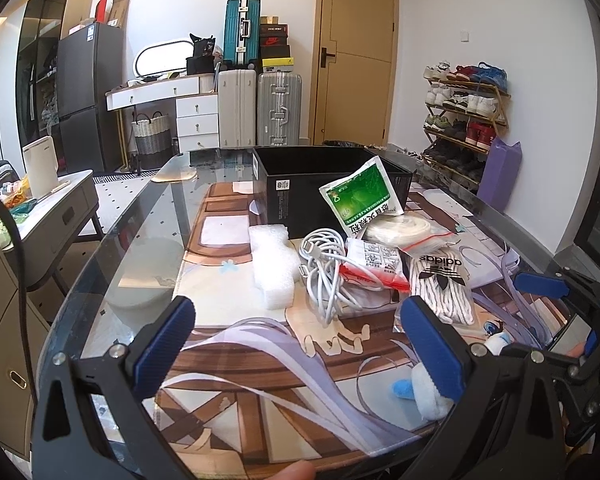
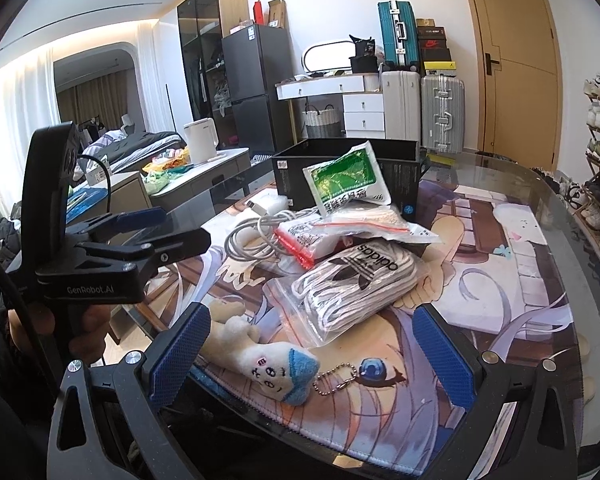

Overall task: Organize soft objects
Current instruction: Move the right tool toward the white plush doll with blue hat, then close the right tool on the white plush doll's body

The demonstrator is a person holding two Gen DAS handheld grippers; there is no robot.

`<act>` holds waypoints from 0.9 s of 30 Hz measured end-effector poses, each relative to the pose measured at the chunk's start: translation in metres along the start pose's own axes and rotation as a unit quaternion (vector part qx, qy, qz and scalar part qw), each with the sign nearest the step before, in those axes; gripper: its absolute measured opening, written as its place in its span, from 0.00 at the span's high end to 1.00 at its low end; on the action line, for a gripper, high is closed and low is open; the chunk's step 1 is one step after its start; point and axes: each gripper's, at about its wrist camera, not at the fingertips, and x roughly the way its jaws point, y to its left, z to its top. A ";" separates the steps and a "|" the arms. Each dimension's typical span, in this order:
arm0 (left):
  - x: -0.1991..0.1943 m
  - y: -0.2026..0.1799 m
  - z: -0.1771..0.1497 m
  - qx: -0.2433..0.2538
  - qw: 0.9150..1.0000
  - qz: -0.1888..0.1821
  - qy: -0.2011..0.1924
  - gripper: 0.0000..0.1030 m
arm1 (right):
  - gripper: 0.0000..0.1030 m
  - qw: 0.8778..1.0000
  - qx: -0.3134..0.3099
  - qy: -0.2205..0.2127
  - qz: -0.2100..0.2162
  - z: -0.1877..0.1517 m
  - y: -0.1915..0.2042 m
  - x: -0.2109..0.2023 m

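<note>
The left gripper [image 1: 300, 344] and right gripper [image 2: 312, 352] both gape wide, holding nothing. The plush toy [image 2: 268, 364] lies between the right one's fingers, near the black box [image 2: 340, 168], beside 1 adidas bag [image 2: 356, 284].

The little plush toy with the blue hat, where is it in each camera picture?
Left wrist view: the plush toy is low on the right, partly hidden behind the left gripper's right finger.
Right wrist view: it lies bottom centre-left, between the right gripper's open jaws, beside a bead chain.
Shared landmark: the adidas bag of laces sits just beyond it in both.
</note>
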 end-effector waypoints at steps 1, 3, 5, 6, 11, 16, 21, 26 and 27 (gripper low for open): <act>0.000 0.001 0.000 0.000 1.000 0.001 0.001 0.00 | 0.00 1.000 -0.001 0.002 0.001 0.000 0.001 0.001; 0.001 0.002 0.001 -0.002 1.000 0.001 0.001 0.00 | 0.00 1.000 -0.001 0.006 0.001 -0.001 0.003 0.002; 0.001 0.003 0.001 -0.003 1.000 0.001 0.001 0.00 | 0.00 1.000 0.001 0.011 0.002 -0.002 0.005 0.002; 0.001 0.003 0.001 -0.003 1.000 0.001 0.002 0.00 | 0.00 1.000 0.002 0.011 0.003 -0.003 0.005 0.003; 0.002 0.003 0.001 -0.004 1.000 0.002 0.003 0.00 | 0.01 1.000 0.010 0.021 -0.003 -0.009 0.008 0.007; 0.002 0.003 0.001 -0.005 1.000 0.002 0.003 0.00 | 0.01 1.000 0.004 0.028 0.001 -0.014 0.017 0.011; 0.002 0.003 0.001 -0.005 1.000 0.002 0.003 0.00 | 0.01 0.999 0.012 0.037 0.011 -0.016 0.022 0.016; 0.003 0.005 -0.001 -0.006 1.000 0.004 0.004 0.00 | 0.01 0.999 0.008 0.037 0.012 -0.018 0.029 0.017; 0.003 0.005 -0.001 -0.007 1.000 0.004 0.004 0.00 | 0.01 0.999 0.008 0.038 0.011 -0.018 0.030 0.018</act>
